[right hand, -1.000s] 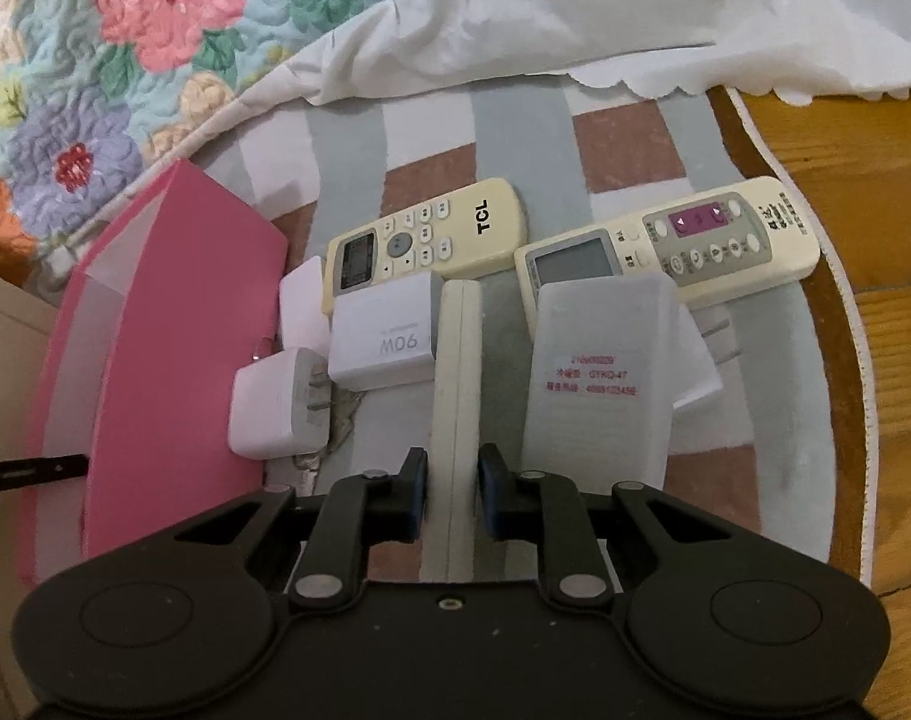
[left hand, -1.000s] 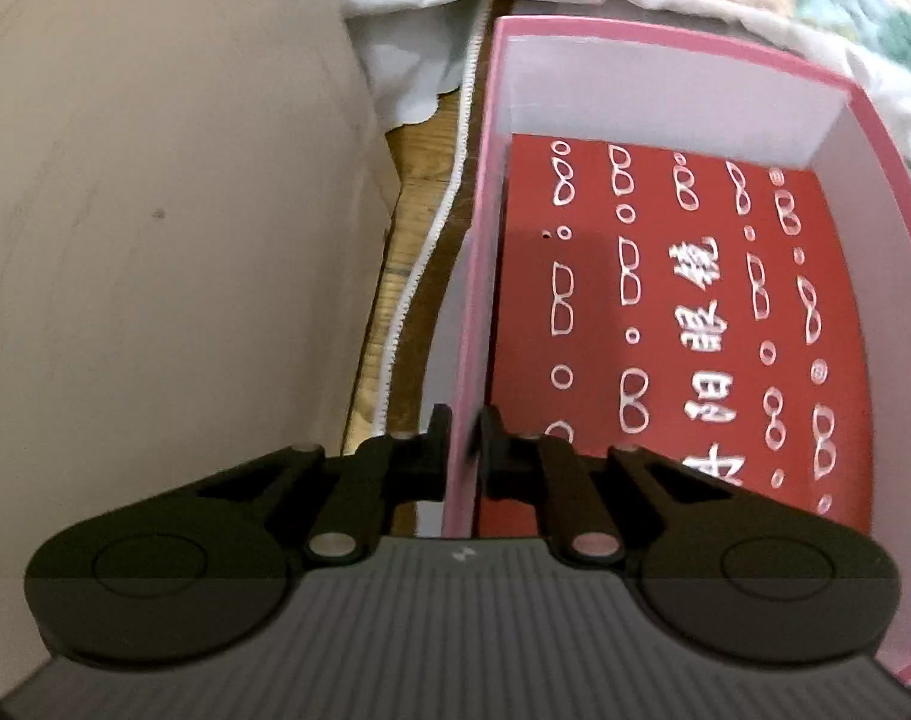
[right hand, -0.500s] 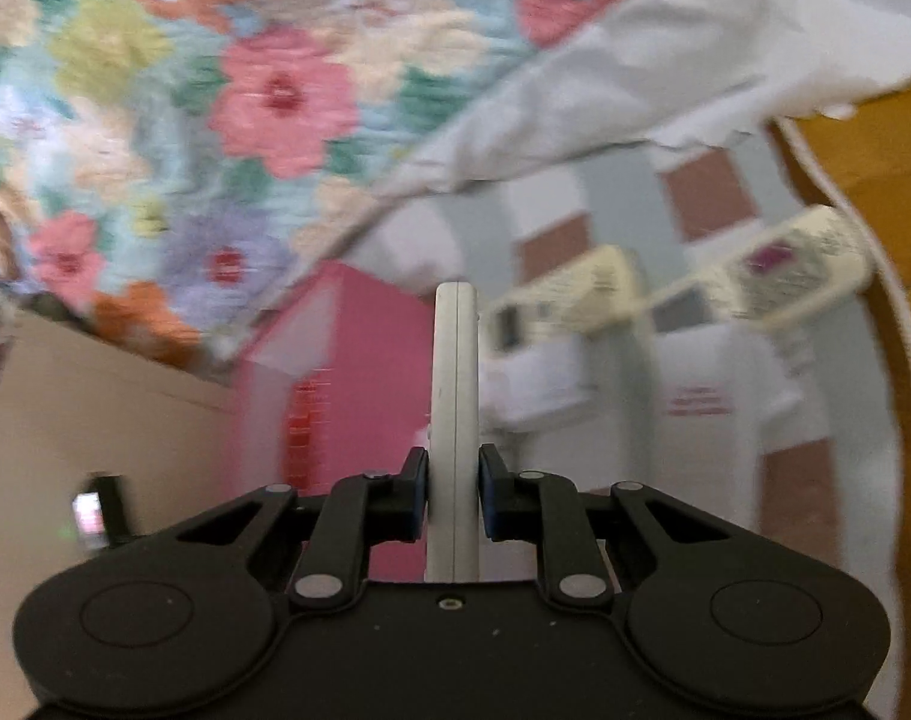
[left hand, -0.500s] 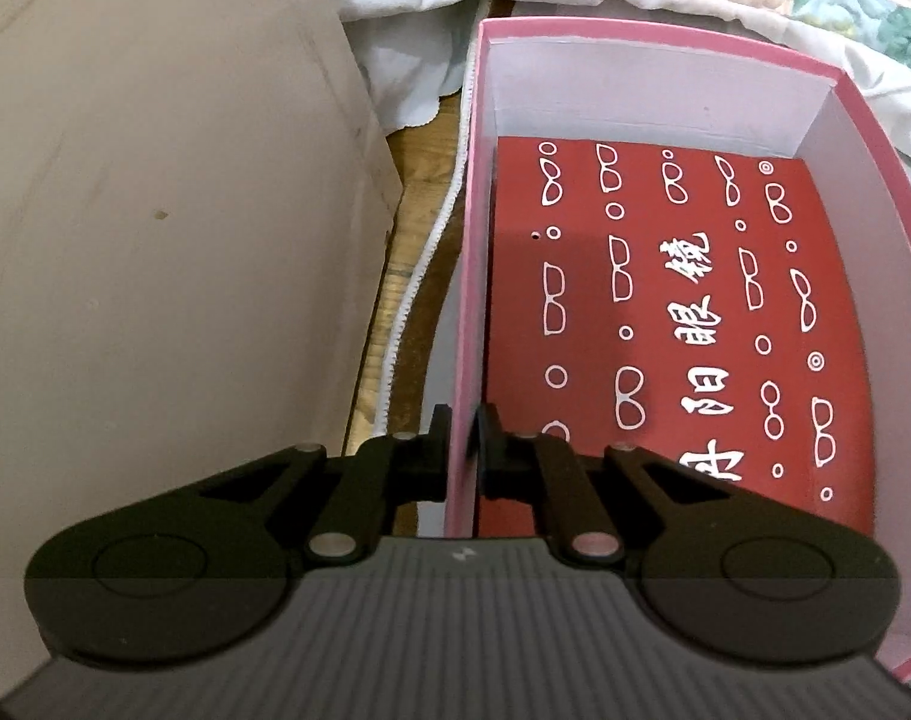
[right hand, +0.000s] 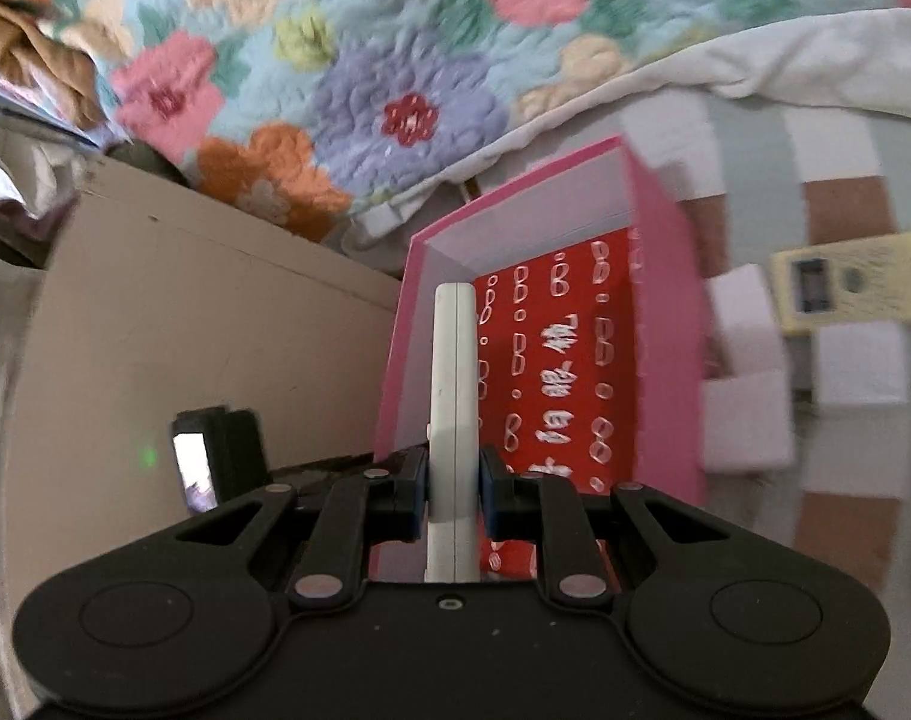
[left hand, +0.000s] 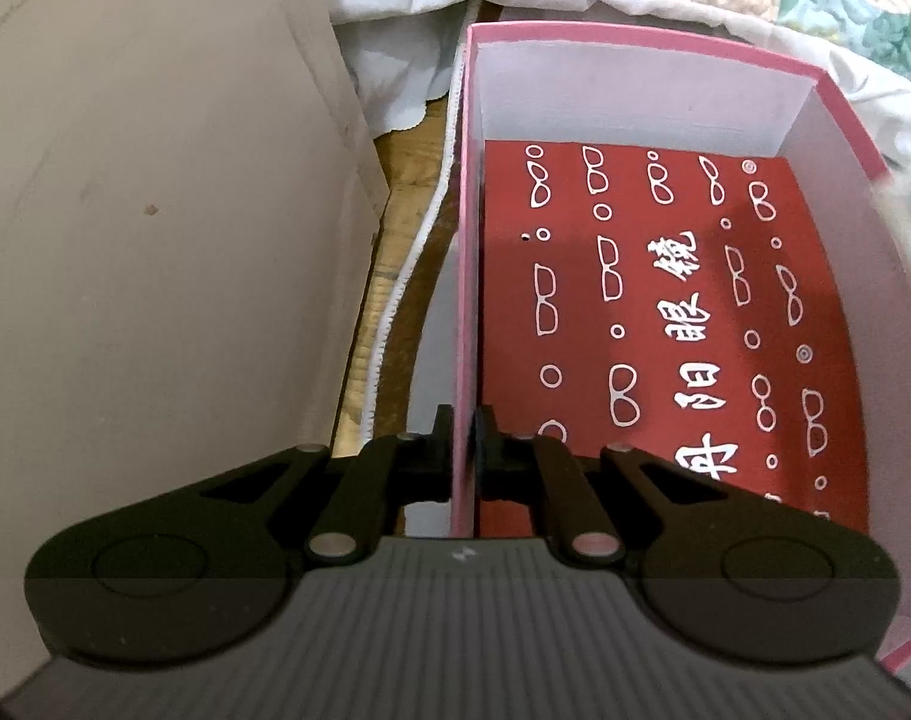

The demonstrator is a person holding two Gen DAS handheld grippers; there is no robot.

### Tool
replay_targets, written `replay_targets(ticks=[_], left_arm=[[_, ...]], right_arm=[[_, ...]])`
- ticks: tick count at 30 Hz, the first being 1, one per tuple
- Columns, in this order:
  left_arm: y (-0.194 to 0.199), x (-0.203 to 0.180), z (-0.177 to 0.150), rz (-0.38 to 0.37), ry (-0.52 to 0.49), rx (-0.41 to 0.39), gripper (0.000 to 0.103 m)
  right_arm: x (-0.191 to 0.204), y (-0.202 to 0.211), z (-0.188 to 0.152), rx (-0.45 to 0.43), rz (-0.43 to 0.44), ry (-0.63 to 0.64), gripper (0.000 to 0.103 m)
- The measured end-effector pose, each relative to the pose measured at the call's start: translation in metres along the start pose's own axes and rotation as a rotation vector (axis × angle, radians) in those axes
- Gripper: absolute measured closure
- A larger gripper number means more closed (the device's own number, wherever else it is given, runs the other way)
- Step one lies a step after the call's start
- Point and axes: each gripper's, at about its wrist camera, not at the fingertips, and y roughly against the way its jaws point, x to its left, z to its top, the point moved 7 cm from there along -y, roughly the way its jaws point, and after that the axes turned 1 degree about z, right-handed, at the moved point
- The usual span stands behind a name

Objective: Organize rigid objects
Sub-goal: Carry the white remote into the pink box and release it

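Observation:
A pink box (left hand: 464, 276) with white inner walls and a red floor printed with glasses sits on the rug. My left gripper (left hand: 463, 438) is shut on the box's left wall, one finger inside and one outside. In the right wrist view my right gripper (right hand: 453, 483) is shut on a slim white remote (right hand: 453, 372) held edge-up, in the air over the near left part of the pink box (right hand: 665, 324). A cream remote (right hand: 851, 285) and white chargers (right hand: 749, 426) lie blurred on the striped rug to the right of the box.
A beige cabinet side (left hand: 155, 240) stands close to the left of the box, with a strip of wooden floor (left hand: 395, 276) between. A flowered quilt (right hand: 365, 78) and white sheet hang behind the box. A black device with a lit screen (right hand: 212, 456) shows at left.
My right gripper lifted the white remote off the rug and swung it left, from among the chargers to above the pink box. The left gripper kept its hold on the box wall.

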Motion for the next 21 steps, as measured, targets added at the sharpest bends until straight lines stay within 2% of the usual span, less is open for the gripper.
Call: replay_targets(ticks=[5, 7, 10, 13, 16, 18, 21], left_arm=[[-0.001, 0.006, 0.000, -0.038, 0.025, 0.009, 0.100], [-0.001, 0.007, 0.001, -0.041, 0.026, 0.012, 0.100], [-0.002, 0.005, 0.001, -0.035, 0.014, 0.016, 0.100], [-0.003, 0.004, 0.002, -0.031, 0.006, 0.022, 0.100], [-0.004, 0.003, 0.004, -0.027, -0.001, 0.026, 0.100], [-0.004, 0.003, 0.004, -0.025, -0.007, 0.025, 0.100], [-0.004, 0.001, 0.004, -0.018, -0.009, 0.027, 0.099]], right_arm=[[-0.006, -0.078, 0.019, 0.041, -0.041, -0.099, 0.081], [-0.009, -0.103, 0.027, 0.028, -0.086, -0.090, 0.081], [-0.015, -0.131, 0.040, -0.004, -0.110, -0.088, 0.081], [-0.018, -0.148, 0.048, -0.035, -0.071, -0.120, 0.081], [-0.026, -0.161, 0.049, -0.022, -0.040, -0.184, 0.076], [-0.032, -0.162, 0.045, 0.018, -0.124, -0.173, 0.066], [-0.024, -0.146, 0.043, 0.021, -0.222, -0.040, 0.066]])
